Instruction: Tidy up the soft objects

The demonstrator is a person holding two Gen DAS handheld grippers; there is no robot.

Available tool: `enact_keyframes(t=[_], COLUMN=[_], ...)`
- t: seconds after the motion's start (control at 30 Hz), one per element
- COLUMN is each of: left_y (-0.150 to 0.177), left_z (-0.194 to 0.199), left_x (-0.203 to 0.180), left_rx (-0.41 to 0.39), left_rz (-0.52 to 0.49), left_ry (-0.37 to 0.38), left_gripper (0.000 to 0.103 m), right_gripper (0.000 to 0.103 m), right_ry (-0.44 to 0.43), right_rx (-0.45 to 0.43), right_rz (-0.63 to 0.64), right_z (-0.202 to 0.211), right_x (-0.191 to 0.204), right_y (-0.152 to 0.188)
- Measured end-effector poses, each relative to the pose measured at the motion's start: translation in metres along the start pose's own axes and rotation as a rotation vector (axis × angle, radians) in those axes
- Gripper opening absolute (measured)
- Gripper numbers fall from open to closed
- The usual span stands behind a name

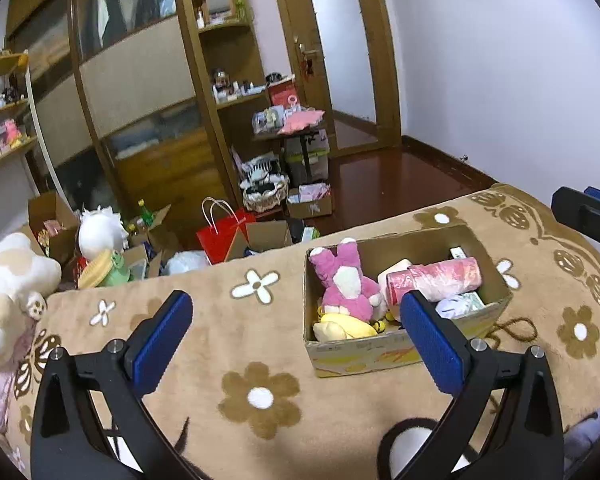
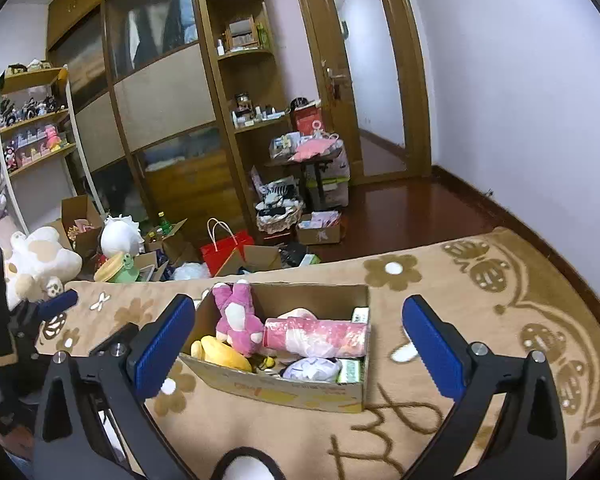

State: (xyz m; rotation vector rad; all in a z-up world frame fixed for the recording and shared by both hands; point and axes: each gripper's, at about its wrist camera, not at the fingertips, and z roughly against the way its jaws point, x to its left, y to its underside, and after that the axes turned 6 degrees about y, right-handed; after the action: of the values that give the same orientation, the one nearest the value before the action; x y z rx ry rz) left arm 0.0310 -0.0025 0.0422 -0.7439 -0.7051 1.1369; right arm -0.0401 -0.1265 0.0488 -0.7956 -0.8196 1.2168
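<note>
A cardboard box point(image 1: 380, 354) point(image 2: 292, 394) sits on a tan flowered blanket point(image 1: 260, 328) point(image 2: 480, 320). In it lie a pink plush rabbit point(image 1: 346, 280) point(image 2: 238, 316), a yellow plush point(image 1: 344, 326) point(image 2: 222, 354), a pink roll point(image 1: 436, 276) point(image 2: 316, 332) and a pale purple plush point(image 1: 454, 306) point(image 2: 310, 368). My left gripper point(image 1: 296, 336) is open and empty, just left of and before the box. My right gripper point(image 2: 298, 344) is open and empty, with the box between its fingers' line of sight. A white and tan plush point(image 1: 8, 288) point(image 2: 36, 264) lies at the blanket's left end.
Beyond the blanket's far edge the floor holds open cartons, a red paper bag point(image 1: 224, 236) point(image 2: 228, 250), a white plush point(image 1: 100, 230) point(image 2: 122, 236) and a basket point(image 1: 264, 192). A wardrobe, shelves and a door stand behind. The other gripper shows at the frame edges point(image 1: 588, 212) point(image 2: 56, 304).
</note>
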Motion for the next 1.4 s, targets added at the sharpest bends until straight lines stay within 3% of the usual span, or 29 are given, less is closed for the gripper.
enact_keyframes(t=[0.17, 0.63, 0.97, 1.4], left_y=[0.004, 0.025, 0.037, 0.04], left_z=[0.031, 0.087, 0.08, 0.06], left_x=[0.004, 0.011, 0.007, 0.007], left_rx=[-0.035, -0.131, -0.154, -0.124], left_rz=[0.006, 0.013, 0.005, 0.001], left_ry=[0.031, 0.017, 0.031, 0.049], left_gripper=[0.103, 0.103, 0.102, 0.103], right_gripper=[0.103, 0.103, 0.103, 0.103], right_ry=[0.02, 0.074, 0.088, 0.099], right_rx=[-0.011, -0.02, -0.019, -0.016], right_rz=[0.015, 0.049, 0.046, 0.035], right_z=[0.027, 0.076, 0.076, 0.069], right_x=[-0.003, -0.01, -0.012, -0.016], right_y=[0.005, 0.033, 0.045, 0.049])
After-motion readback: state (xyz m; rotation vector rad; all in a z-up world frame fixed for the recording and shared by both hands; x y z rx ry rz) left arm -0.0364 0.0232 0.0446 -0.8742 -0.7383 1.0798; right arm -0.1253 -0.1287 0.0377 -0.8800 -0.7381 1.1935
